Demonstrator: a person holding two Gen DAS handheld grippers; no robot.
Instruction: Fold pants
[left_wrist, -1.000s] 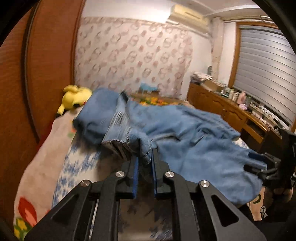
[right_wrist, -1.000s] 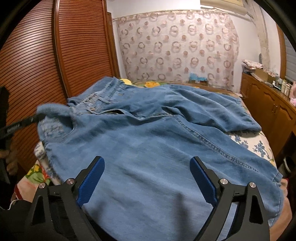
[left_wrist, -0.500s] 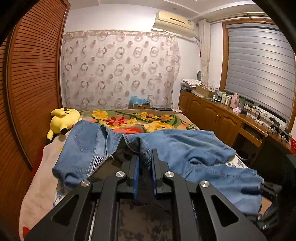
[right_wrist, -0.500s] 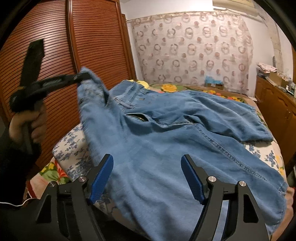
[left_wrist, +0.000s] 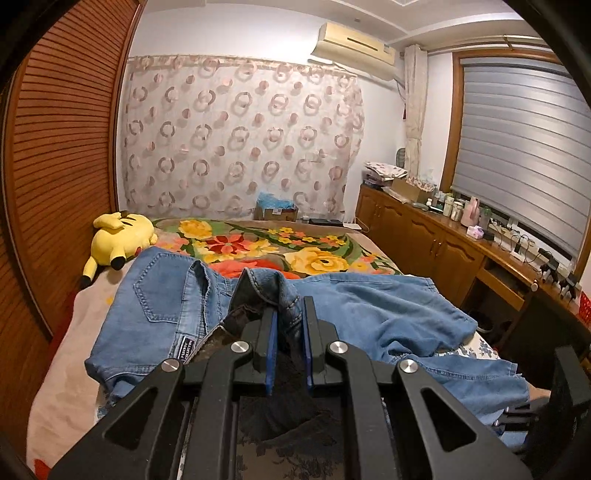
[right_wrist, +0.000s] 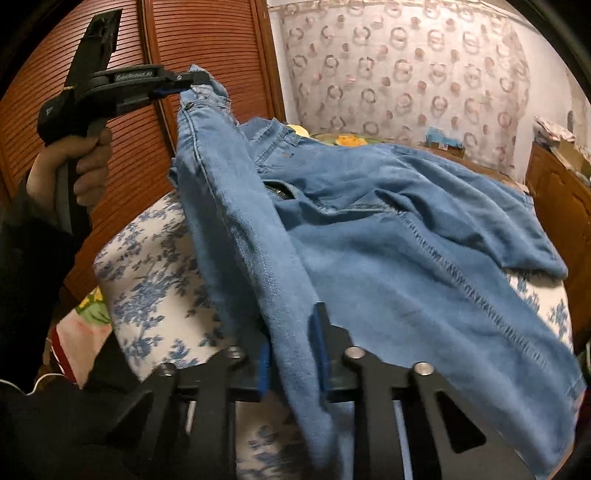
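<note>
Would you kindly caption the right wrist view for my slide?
Right tongs closing on blue denim pants; left tongs hold the waistband aloft.

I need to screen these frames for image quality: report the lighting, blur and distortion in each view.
Left wrist view: warm indoor light, sharp, strong fisheye bending of the wardrobe, dark vignetted corners; the left gripper shades the jeans it pinches. Right wrist view: dimmer and redder, the same curvature, denim beside the closing right gripper smeared and soft, as are the gripper parts at the bottom edge.

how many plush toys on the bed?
1. The yellow plush toy lies at the bed's far left, beside the wooden doors; others may be hidden under the jeans.
</note>
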